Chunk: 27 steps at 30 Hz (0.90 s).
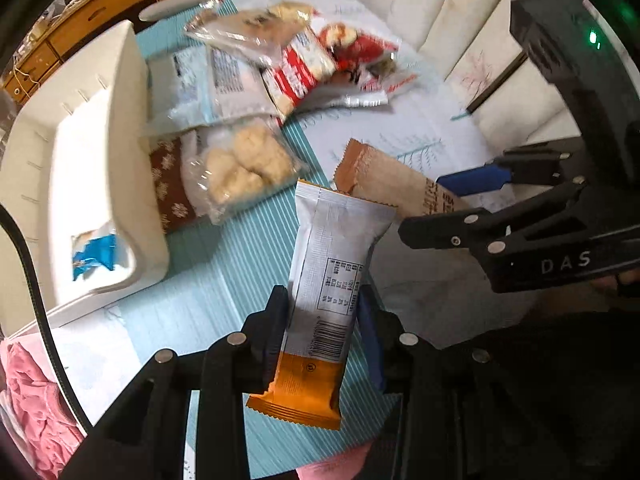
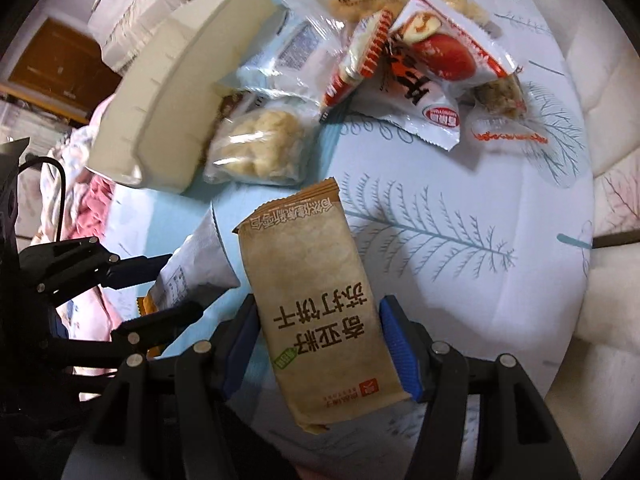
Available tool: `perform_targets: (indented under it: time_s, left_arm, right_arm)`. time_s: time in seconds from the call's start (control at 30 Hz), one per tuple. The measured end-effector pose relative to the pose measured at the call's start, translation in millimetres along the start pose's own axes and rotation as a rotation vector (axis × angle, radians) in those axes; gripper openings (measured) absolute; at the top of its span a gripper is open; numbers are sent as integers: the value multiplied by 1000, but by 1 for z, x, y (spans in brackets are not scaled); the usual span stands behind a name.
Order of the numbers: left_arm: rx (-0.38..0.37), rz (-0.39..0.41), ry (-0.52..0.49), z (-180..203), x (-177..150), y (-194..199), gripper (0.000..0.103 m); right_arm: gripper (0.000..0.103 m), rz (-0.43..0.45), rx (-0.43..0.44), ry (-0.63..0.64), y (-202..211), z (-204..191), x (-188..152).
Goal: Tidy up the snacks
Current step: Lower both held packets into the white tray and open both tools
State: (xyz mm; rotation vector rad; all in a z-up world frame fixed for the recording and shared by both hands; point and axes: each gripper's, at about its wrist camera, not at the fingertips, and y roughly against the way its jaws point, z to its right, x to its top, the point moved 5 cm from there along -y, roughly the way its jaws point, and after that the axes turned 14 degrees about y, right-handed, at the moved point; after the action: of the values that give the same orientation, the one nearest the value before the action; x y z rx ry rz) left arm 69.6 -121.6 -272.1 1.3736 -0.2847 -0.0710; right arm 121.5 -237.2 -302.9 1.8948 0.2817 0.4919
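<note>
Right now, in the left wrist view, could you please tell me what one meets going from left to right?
Pink cloth → white bin → clear bag of pale cookies → silver and orange bar held in the left gripper → brown packet → right gripper.

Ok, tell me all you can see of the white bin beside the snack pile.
The white bin looks like smooth cream-white plastic, rectangular, with rounded corners, thick walls and small slots along them. It sits on the blue mat at the left of the snack pile. Its outer wall meets a brown snowflake packet and a clear bag of pale biscuits. Inside lies one blue-and-white wrapper; neither gripper touches it.
</note>
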Motion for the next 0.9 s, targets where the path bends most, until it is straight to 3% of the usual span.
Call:
perform_targets:
  time_s: [0.23, 0.67, 0.9]
  left_arm:
    - [-63, 51, 31, -31, 17, 62, 33]
    - [-87, 140, 93, -94, 35, 115, 33]
    - [-109, 202, 213, -143, 48, 133, 34]
  right_arm:
    - [61, 87, -10, -17, 29, -15, 15]
    - [61, 245, -8, -69, 59, -79, 66]
    - [61, 323, 6, -106, 56, -112, 96]
